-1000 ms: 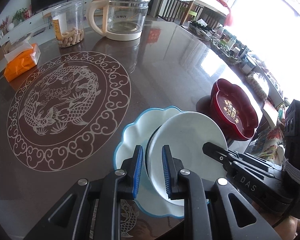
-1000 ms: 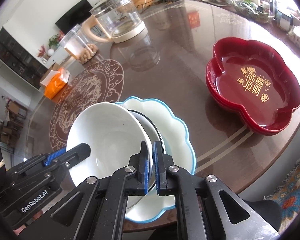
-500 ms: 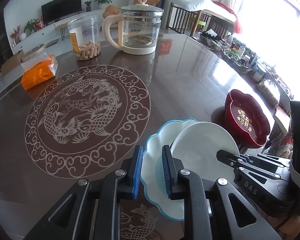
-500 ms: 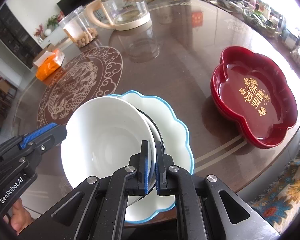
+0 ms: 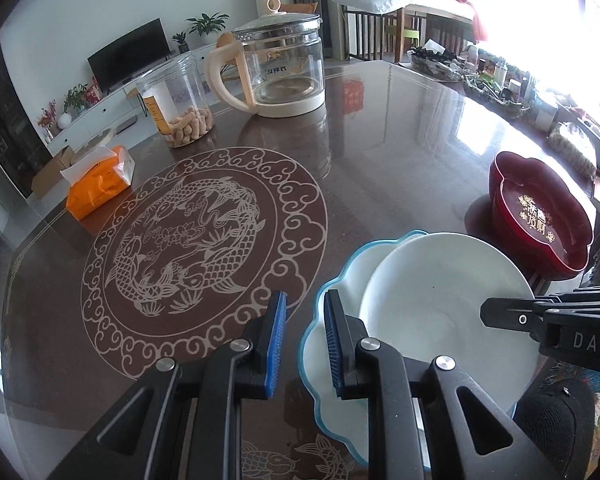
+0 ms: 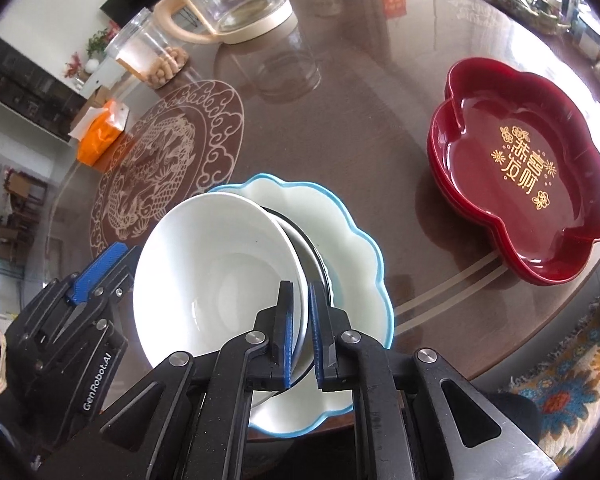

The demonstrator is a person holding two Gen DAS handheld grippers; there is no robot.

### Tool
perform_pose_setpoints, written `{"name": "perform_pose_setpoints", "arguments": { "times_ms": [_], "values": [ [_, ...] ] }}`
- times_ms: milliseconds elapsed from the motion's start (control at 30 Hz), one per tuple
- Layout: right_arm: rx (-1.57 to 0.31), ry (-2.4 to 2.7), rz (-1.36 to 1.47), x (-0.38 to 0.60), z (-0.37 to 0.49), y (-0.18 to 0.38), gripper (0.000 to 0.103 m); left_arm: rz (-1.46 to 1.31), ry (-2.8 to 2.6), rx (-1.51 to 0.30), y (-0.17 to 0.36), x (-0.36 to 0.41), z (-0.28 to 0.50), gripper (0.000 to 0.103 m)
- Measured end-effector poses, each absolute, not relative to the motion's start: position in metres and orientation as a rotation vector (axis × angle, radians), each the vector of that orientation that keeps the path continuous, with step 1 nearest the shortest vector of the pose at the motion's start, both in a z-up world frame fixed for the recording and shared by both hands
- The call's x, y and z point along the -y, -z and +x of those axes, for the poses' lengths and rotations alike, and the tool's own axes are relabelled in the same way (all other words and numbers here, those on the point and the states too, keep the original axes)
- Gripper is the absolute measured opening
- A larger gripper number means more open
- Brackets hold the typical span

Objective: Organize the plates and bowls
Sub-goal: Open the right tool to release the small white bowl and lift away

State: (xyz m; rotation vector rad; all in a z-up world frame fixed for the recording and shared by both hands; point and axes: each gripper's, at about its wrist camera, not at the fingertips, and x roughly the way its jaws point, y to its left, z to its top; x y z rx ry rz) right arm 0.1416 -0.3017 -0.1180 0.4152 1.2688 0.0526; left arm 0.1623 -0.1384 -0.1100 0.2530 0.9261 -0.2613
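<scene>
A white bowl (image 6: 216, 276) sits tilted over a scalloped white plate with a blue rim (image 6: 352, 240) near the table's front edge. My right gripper (image 6: 300, 336) is shut on the bowl's near rim; a dark-rimmed dish shows just under the bowl. My left gripper (image 5: 302, 324) is open and empty, just left of the plate (image 5: 332, 296) and the bowl (image 5: 440, 300). It appears in the right wrist view (image 6: 100, 276) beside the bowl's left side. A red flower-shaped dish (image 6: 524, 176) stands to the right and also shows in the left wrist view (image 5: 540, 216).
A glass kettle (image 5: 280, 76), a jar of peanuts (image 5: 176, 104) and an orange tissue pack (image 5: 98, 184) stand at the back of the brown round table (image 5: 400, 148). A fish medallion (image 5: 196, 232) marks its middle. Clutter lines the far right edge.
My left gripper has drawn back to the left, off the bowl. My right gripper has stayed shut on the bowl's rim and tilted it a little more.
</scene>
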Motion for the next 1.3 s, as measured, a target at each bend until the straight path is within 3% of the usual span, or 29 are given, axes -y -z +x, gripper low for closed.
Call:
{"name": "perform_pose_setpoints", "arguments": {
  "times_ms": [300, 467, 533, 767, 967, 1300],
  "values": [
    [-1.274, -0.021, 0.326, 0.295, 0.143, 0.116, 0.011, 0.266, 0.245, -0.929, 0.126, 0.137, 0.157, 0.02],
    [-1.232, -0.039, 0.317, 0.295, 0.141, 0.113, 0.022, 0.287, 0.239, -0.925, 0.13, 0.141, 0.155, 0.02],
    [-1.177, -0.053, 0.282, 0.289, 0.136, 0.109, 0.032, 0.281, 0.241, -0.928, 0.133, 0.141, 0.154, 0.02],
    [-1.032, -0.07, 0.253, 0.286, 0.121, 0.107, 0.041, 0.256, 0.241, -0.938, 0.138, 0.14, 0.156, 0.02],
    [-0.902, -0.05, 0.069, 0.264, 0.107, 0.109, 0.042, 0.175, 0.28, -0.938, 0.138, 0.132, 0.159, 0.02],
    [-0.802, -0.034, -0.169, 0.24, 0.102, 0.114, 0.062, 0.191, 0.32, -0.921, 0.143, 0.14, 0.16, 0.02]
  ]
}}
